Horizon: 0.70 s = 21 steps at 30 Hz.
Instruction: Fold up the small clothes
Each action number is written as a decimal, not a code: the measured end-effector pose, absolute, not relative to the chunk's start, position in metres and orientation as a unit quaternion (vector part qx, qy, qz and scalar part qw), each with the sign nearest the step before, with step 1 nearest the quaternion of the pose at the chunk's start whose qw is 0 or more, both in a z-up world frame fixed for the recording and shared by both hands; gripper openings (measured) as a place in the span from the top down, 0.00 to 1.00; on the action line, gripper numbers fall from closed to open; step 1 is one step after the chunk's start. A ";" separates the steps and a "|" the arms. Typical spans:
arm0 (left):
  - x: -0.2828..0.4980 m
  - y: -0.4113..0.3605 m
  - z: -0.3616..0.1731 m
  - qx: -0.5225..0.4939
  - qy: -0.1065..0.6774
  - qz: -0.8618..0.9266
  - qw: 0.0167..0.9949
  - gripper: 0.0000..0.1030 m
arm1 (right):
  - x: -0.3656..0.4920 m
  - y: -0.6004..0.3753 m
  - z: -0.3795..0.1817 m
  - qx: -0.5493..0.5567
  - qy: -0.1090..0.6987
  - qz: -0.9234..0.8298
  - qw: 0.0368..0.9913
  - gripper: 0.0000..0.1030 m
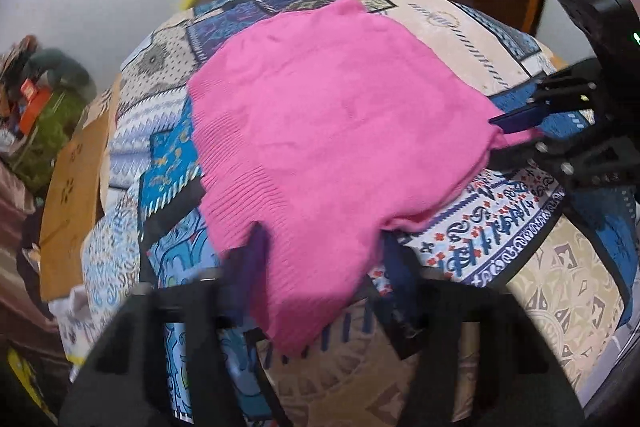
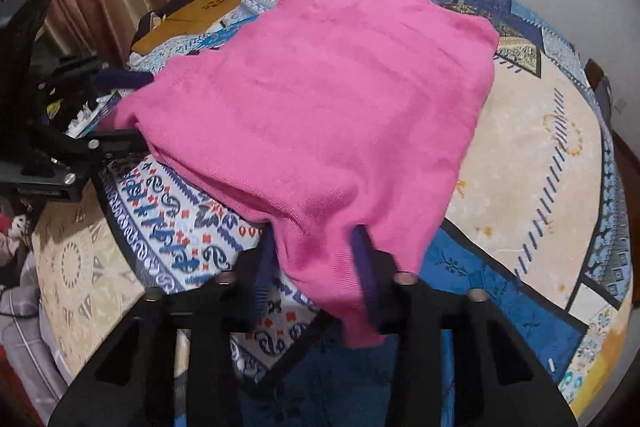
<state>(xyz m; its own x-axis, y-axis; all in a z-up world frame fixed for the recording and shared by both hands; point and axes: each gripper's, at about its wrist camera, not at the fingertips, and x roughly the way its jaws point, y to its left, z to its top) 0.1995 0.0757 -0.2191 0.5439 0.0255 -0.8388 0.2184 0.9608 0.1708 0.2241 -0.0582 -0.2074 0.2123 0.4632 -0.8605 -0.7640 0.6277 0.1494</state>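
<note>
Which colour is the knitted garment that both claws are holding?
Bright pink garment, plain, without any pattern. It shows best in the right wrist view.

Left tool (image 1: 320,259) and right tool (image 2: 316,247) each seem clamped, fingers level, facing inward.

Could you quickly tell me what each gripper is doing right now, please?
Left gripper: shut on the near edge of the pink knit garment.
Right gripper: shut on another edge of the same garment.
</note>
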 end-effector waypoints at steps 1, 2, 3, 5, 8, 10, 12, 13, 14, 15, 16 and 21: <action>0.200 0.074 -0.220 0.135 0.475 -0.054 0.868 0.73 | 0.223 -0.057 -0.207 -0.157 0.481 0.402 0.763 0.82; 0.201 0.071 -0.221 0.142 0.475 -0.053 0.867 0.82 | 0.222 -0.056 -0.207 -0.159 0.480 0.403 0.763 0.86; 0.201 0.068 -0.221 0.151 0.473 -0.047 0.867 0.85 | 0.219 -0.055 -0.205 -0.165 0.477 0.403 0.764 0.88; 0.200 0.068 -0.218 0.150 0.473 -0.048 0.867 0.88 | 0.217 -0.055 -0.202 -0.169 0.474 0.403 0.764 0.90; 0.197 0.072 -0.208 0.137 0.470 -0.052 0.870 0.88 | 0.219 -0.061 -0.192 -0.149 0.473 0.406 0.768 0.91; 0.197 0.075 -0.197 0.126 0.466 -0.054 0.874 0.88 | 0.221 -0.065 -0.184 -0.136 0.468 0.409 0.772 0.92; 0.199 0.078 -0.186 0.114 0.461 -0.055 0.878 0.88 | 0.223 -0.068 -0.171 -0.126 0.460 0.411 0.777 0.92; 0.202 0.080 -0.179 0.105 0.461 -0.054 0.880 0.88 | 0.224 -0.069 -0.164 -0.124 0.453 0.411 0.782 0.92; 0.206 0.082 -0.173 0.097 0.462 -0.055 0.880 0.88 | 0.226 -0.068 -0.158 -0.124 0.448 0.412 0.784 0.92; 0.210 0.084 -0.166 0.087 0.459 -0.056 0.882 0.88 | 0.229 -0.068 -0.152 -0.124 0.442 0.412 0.787 0.92; 0.214 0.085 -0.161 0.080 0.457 -0.059 0.884 0.88 | 0.231 -0.068 -0.146 -0.123 0.437 0.412 0.790 0.92; 0.246 0.096 -0.139 0.053 0.447 -0.061 0.891 0.88 | 0.253 -0.065 -0.119 -0.126 0.409 0.406 0.808 0.92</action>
<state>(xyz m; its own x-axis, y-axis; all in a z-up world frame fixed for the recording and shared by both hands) 0.2458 0.0962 -0.1389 0.5921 -0.0610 -0.8035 0.1563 0.9869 0.0402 0.2526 -0.0651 -0.1191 0.3361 0.5526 -0.7626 -0.7589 0.6384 0.1282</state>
